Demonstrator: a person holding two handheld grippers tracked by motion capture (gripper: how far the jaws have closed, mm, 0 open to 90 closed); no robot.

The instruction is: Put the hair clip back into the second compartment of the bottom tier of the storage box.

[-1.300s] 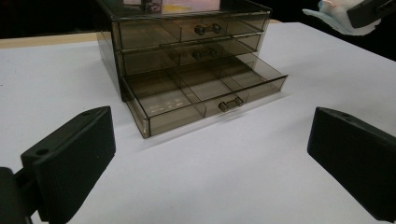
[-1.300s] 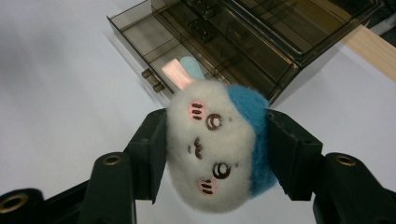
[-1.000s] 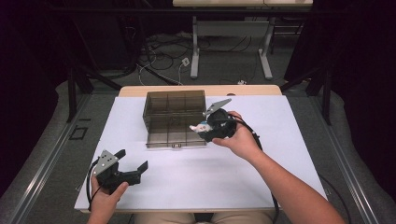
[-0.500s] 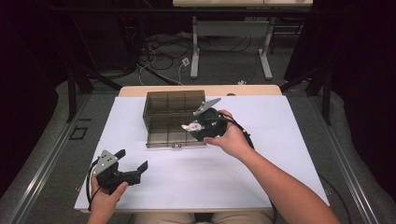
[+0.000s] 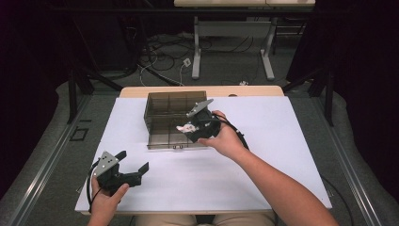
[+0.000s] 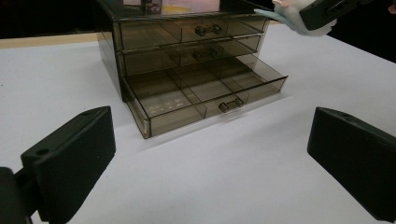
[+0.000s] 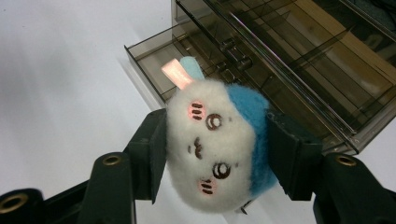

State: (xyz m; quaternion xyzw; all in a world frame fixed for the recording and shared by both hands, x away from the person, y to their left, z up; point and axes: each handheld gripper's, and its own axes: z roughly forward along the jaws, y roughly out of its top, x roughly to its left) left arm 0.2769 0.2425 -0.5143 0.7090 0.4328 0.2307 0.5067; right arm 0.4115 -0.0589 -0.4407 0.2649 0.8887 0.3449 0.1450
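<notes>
Plush toy gripped above smoky drawer unit, bottom drawer standing open.

Left gripper [image 5: 134,168] is resting low on the white table [image 5: 282,141] at the near left corner, jaws spread wide apart and holding nothing. Farther in, the right gripper [image 5: 188,128] is clamping a white-and-blue plush toy [image 7: 219,149] between its jaws, hovering just above the front of the drawer unit [image 5: 171,117], over its pulled-out bottom drawer [image 6: 205,95]; the two upper drawers are sitting closed.

White and blue plush toy [image 7: 219,154] with pink cheeks, smoky translucent brown drawer box [image 6: 187,65], white tabletop [image 5: 263,165]
</notes>
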